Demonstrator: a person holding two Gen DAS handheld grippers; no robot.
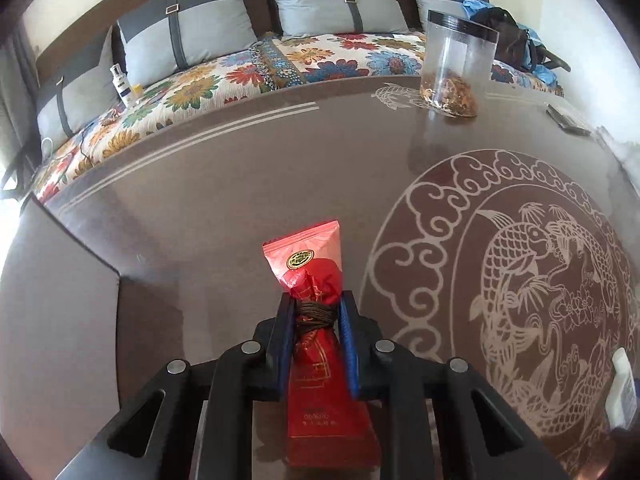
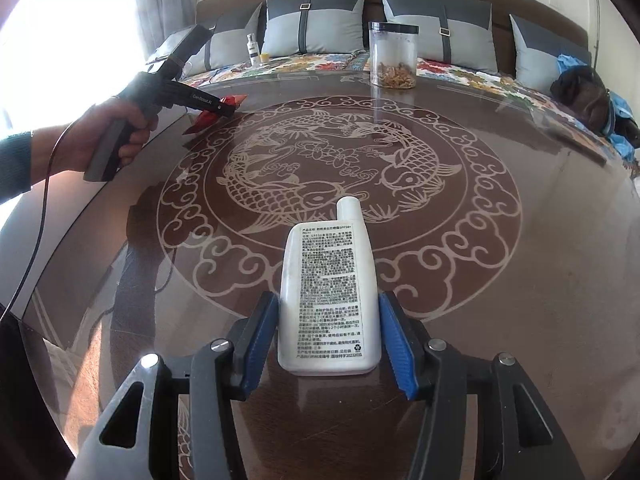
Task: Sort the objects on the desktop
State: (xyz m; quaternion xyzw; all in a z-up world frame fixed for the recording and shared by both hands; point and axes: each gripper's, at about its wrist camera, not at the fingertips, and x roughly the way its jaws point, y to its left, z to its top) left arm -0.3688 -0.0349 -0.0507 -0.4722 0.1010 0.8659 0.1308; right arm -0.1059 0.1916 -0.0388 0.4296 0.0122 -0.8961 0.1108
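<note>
My left gripper (image 1: pixel 314 312) is shut on a red packet (image 1: pixel 316 280) tied with brown string, gripping it at the tied waist, low over the glass table (image 1: pixel 224 208). In the right wrist view the left gripper (image 2: pixel 224 110) and the red packet (image 2: pixel 234 100) show at the table's far left. A white bottle (image 2: pixel 330 296) with printed text lies flat on the table between my right gripper's (image 2: pixel 328 332) blue pads (image 2: pixel 396 344). The jaws stand open on either side, with small gaps to the bottle. The bottle also shows at the right edge of the left wrist view (image 1: pixel 622 392).
A clear jar with a black lid (image 1: pixel 456 64) (image 2: pixel 394 54) holding dried bits stands at the table's far edge. A dark flat object (image 1: pixel 566 120) lies at the far right. Behind is a floral sofa (image 1: pixel 192 92) with grey cushions, a small bottle (image 1: pixel 122 84) and a dark bag (image 2: pixel 580 96).
</note>
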